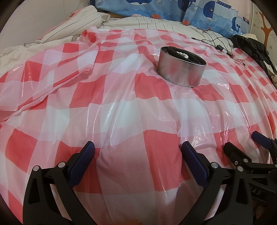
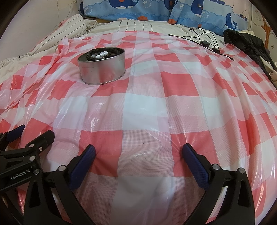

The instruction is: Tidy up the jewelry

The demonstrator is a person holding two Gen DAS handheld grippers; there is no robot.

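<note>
A round metal tin (image 1: 181, 69) stands on the red-and-white checked plastic sheet (image 1: 121, 107). It also shows in the right wrist view (image 2: 102, 68). Inside it lie a black braided bracelet (image 1: 174, 51) and a white bead bracelet (image 1: 182, 55), seen too in the right wrist view (image 2: 101, 55). My left gripper (image 1: 137, 149) is open and empty, low over the sheet, well short of the tin. My right gripper (image 2: 138, 152) is open and empty, beside the left one. The right gripper shows at the left view's right edge (image 1: 242, 148), and the left gripper at the right view's left edge (image 2: 32, 136).
Striped bedding (image 2: 72, 24) and blue whale-print pillows (image 2: 138, 10) lie at the back. Black cables with a small adapter (image 2: 204, 42) lie at the back right. A black garment (image 2: 249, 43) is bunched at the right edge. A fold of the sheet (image 1: 83, 57) rises at left.
</note>
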